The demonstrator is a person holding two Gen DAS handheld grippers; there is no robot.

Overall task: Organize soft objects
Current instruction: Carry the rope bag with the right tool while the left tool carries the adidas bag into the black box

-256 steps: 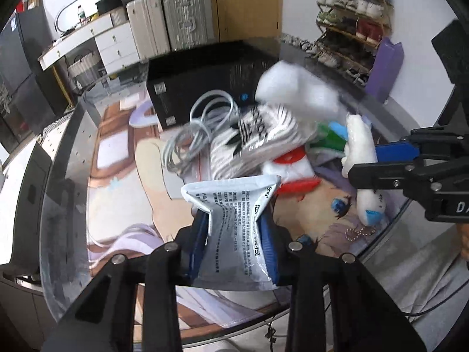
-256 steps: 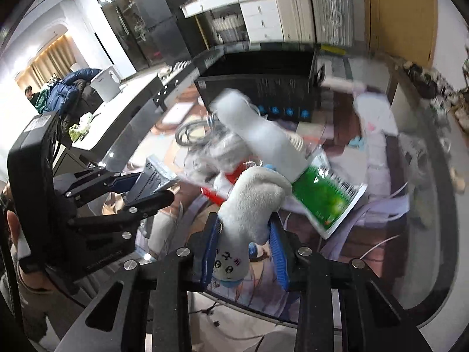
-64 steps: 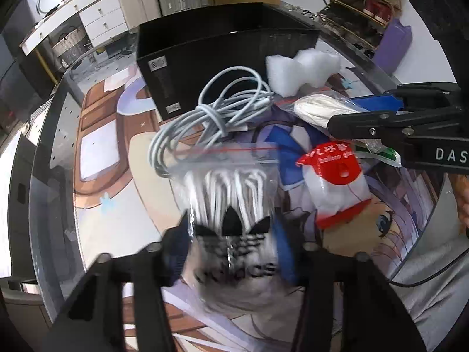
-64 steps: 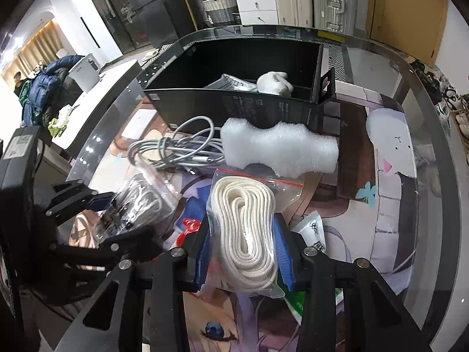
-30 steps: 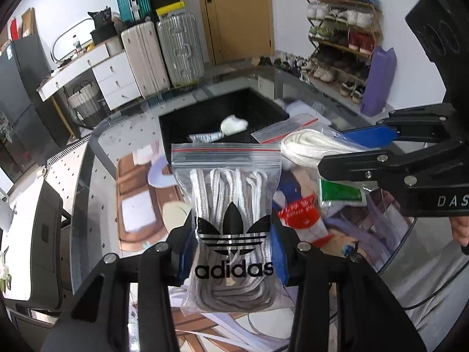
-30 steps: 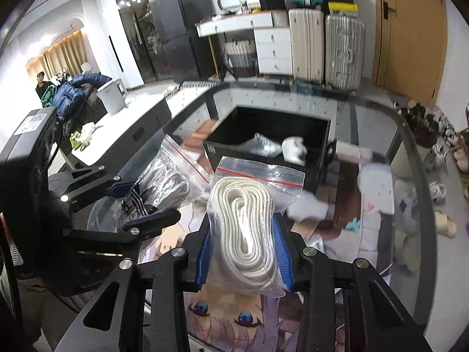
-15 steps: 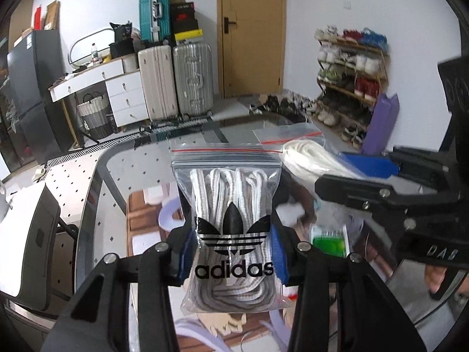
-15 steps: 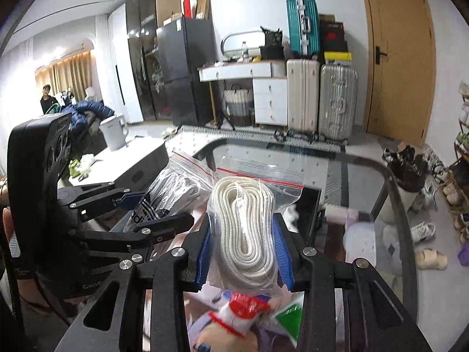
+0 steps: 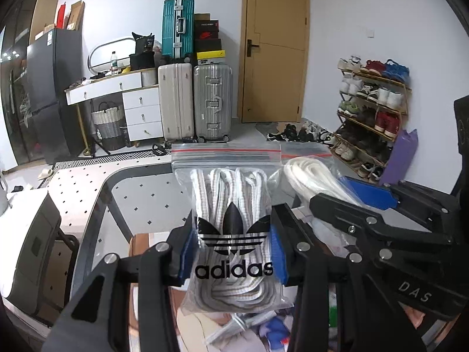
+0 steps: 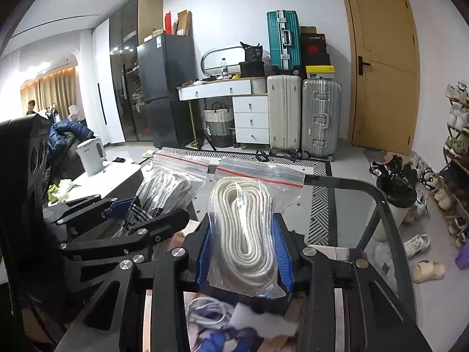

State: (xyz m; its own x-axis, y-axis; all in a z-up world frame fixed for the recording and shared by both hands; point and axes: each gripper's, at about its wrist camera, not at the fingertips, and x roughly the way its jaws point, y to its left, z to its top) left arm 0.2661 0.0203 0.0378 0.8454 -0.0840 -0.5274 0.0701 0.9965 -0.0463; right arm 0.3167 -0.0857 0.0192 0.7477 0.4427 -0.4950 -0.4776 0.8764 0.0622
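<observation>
My left gripper (image 9: 233, 252) is shut on a clear zip bag of striped laces with a black adidas logo (image 9: 231, 220) and holds it upright, high above the glass table (image 9: 96, 205). My right gripper (image 10: 244, 252) is shut on a clear zip bag of coiled white rope (image 10: 246, 228), also held upright. The two grippers are side by side: the rope bag (image 9: 307, 182) shows to the right in the left wrist view, the laces bag (image 10: 167, 190) to the left in the right wrist view. Both cameras are tilted up toward the room.
Below the grippers, a grey cable (image 10: 205, 314), white foam (image 10: 263, 325) and other packets (image 9: 263, 331) lie on the table. Beyond stand suitcases (image 9: 193, 102), a white drawer desk (image 10: 234, 108), a shoe rack (image 9: 372, 117), a door (image 10: 381, 64) and a kettle (image 10: 91, 155).
Both grippers have lifted and tilted further up with their bags still held. The black box and most of the tabletop have dropped out of view; the room now fills the frames.
</observation>
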